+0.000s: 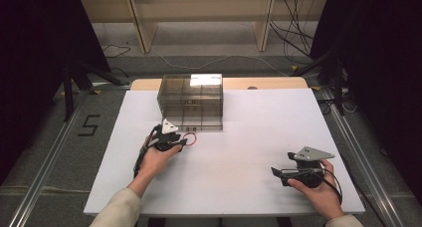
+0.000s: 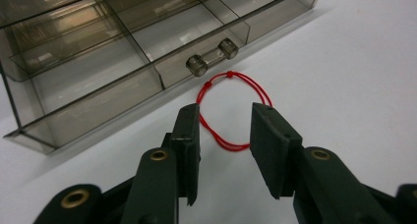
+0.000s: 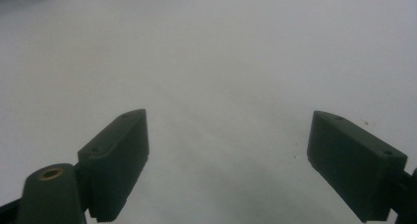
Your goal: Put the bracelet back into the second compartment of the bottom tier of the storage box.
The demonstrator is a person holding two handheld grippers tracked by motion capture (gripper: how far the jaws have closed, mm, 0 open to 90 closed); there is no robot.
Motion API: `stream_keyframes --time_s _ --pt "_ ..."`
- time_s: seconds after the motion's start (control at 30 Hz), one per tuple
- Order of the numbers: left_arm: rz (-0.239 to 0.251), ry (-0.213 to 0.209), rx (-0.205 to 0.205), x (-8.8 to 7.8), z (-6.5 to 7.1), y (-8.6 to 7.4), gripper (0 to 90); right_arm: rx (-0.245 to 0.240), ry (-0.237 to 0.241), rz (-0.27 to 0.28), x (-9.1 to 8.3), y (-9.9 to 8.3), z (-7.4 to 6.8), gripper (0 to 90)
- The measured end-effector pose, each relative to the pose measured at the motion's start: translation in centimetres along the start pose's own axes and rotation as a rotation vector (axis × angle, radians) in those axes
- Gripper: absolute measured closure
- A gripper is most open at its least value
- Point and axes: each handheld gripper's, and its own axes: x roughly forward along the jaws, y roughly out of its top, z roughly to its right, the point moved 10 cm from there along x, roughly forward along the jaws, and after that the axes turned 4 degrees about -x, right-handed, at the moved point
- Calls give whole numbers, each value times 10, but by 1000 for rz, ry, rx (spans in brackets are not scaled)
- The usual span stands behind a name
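white desk (image 1: 234, 152) | smoky clear drawer box (image 1: 191, 101) far centre | red cord loop (image 2: 230, 108) just near box | left gripper (image 2: 225, 130) part open around loop's near end | right gripper (image 3: 228, 155) wide open, empty, near right

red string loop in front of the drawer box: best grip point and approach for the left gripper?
Take the near arc of the thin red string loop, the part already lying between the open left gripper. It lies flat on the white table, so come down from above with jaws straddling the strand, then close. Avoid the far knotted end: it sits close to the smoky transparent plastic drawer box and its clear handle.
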Motion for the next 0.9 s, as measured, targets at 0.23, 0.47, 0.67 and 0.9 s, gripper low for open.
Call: stream_keyframes --time_s 0.23,0.47,0.67,0.9 --pt "-16 0 -37 13 -4 1 697 -1 1 -1 0 0 0 166" --pt "-22 17 -52 18 -8 1 728 -7 1 -6 0 -1 -1 167" --pt "-24 32 -65 19 -7 1 778 -7 1 -9 0 -1 -1 167" --pt "-25 26 -80 20 -4 1 881 -9 -2 -15 0 -1 -1 167"
